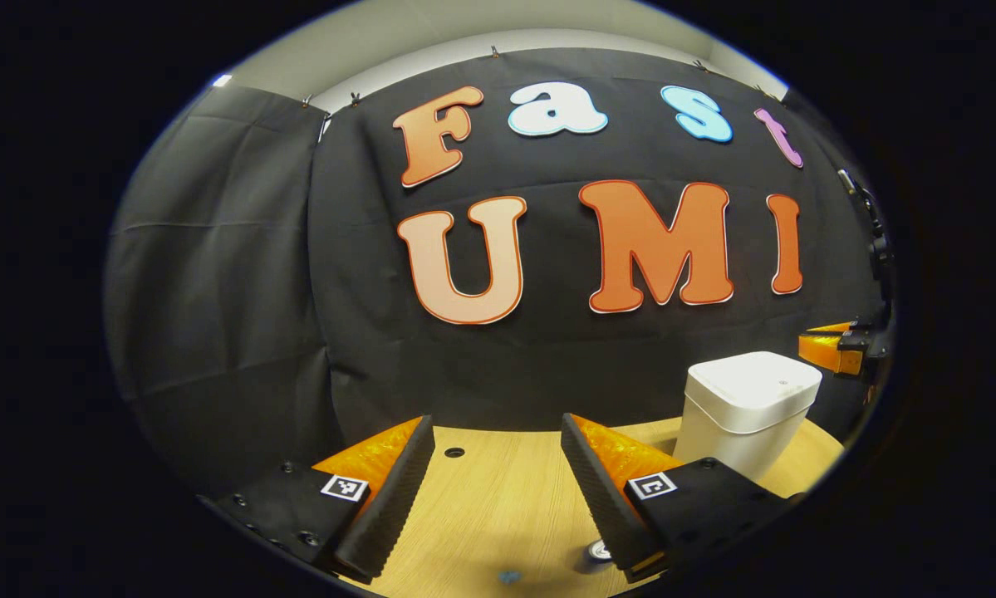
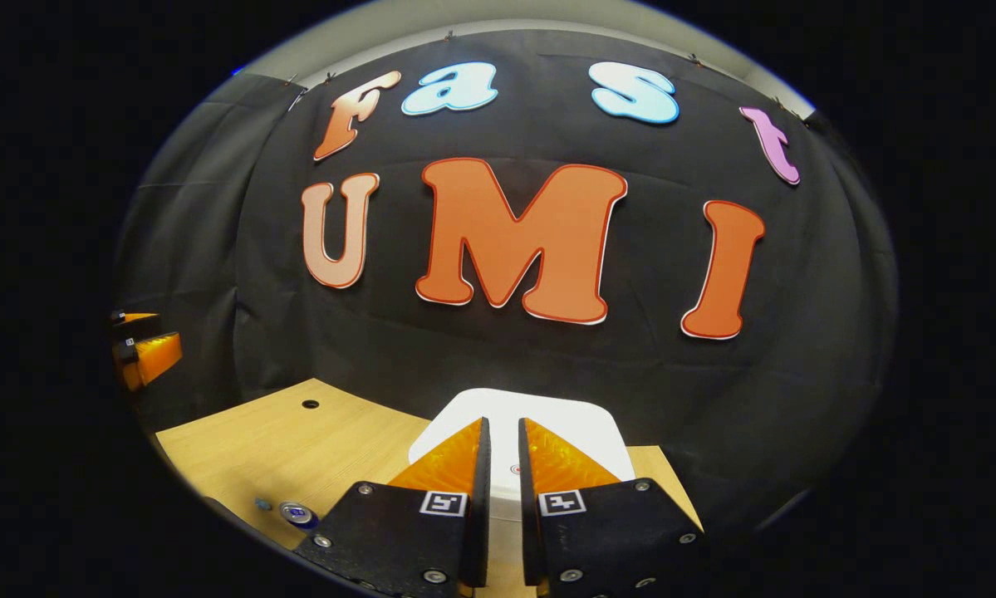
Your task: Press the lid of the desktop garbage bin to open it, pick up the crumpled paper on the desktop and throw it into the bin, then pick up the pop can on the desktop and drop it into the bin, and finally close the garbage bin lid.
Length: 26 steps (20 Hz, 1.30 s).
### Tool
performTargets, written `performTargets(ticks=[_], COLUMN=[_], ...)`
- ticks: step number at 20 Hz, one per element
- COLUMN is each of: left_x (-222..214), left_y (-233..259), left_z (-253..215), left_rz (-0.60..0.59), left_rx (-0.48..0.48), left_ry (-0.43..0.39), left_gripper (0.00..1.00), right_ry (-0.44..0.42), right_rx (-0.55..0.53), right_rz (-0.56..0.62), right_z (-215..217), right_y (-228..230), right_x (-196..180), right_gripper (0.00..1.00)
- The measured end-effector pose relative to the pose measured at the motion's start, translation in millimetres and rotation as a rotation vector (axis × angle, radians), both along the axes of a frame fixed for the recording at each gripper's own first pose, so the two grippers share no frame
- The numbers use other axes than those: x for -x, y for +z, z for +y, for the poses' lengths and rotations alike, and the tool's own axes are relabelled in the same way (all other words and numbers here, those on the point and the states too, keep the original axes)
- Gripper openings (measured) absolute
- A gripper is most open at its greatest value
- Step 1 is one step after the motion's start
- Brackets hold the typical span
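Your right gripper, its 2 fingers nearly together, hangs over the bin; your left gripper gapes wide above bare desktop.

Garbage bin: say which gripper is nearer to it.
Right. The right gripper hangs just above the garbage bin lid, fingers nearly together. The left gripper sits open over the desktop, off to the bin's side.

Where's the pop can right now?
The pop can stands upright on the wooden desktop, low and left in the right gripper view, left of the white bin. In the left gripper view its top peeks beside the left gripper's finger.
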<state>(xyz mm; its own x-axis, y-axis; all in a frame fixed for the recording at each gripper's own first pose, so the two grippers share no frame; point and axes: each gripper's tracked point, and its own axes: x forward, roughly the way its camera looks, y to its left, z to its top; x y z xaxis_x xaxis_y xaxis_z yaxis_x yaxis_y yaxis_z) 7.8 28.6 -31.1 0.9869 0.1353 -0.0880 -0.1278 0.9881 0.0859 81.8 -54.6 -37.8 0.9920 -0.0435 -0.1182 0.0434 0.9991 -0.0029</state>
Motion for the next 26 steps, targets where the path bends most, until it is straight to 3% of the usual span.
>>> performTargets(ticks=[2, 9, 16, 26], left_x=[2.2, 9.5, 18.5, 36.9], left_y=[-1.8, -7.1, -15.5, -36.2], left_z=[1.5, 5.4, 6.0, -10.6], left_rz=[0.006, 0.031, 0.071, 0.137], left_rx=[-0.008, -0.023, -0.035, -0.04], left_ry=[0.018, 0.076, 0.123, 0.15], left_gripper=[0.98, 0.99, 0.99, 0.99], right_ry=[-0.008, -0.011, 0.085, 0.129], right_rx=[-0.017, -0.04, -0.014, 0.016], right_rz=[0.023, 0.053, 0.122, 0.166], right_z=[-5.9, -22.8, -16.4, -15.2], right_y=[-7.2, -18.9, -44.2, -60.2], right_x=[-6.4, -26.9, -36.5, -41.9], right_gripper=[0.01, 0.01, 0.01, 0.01])
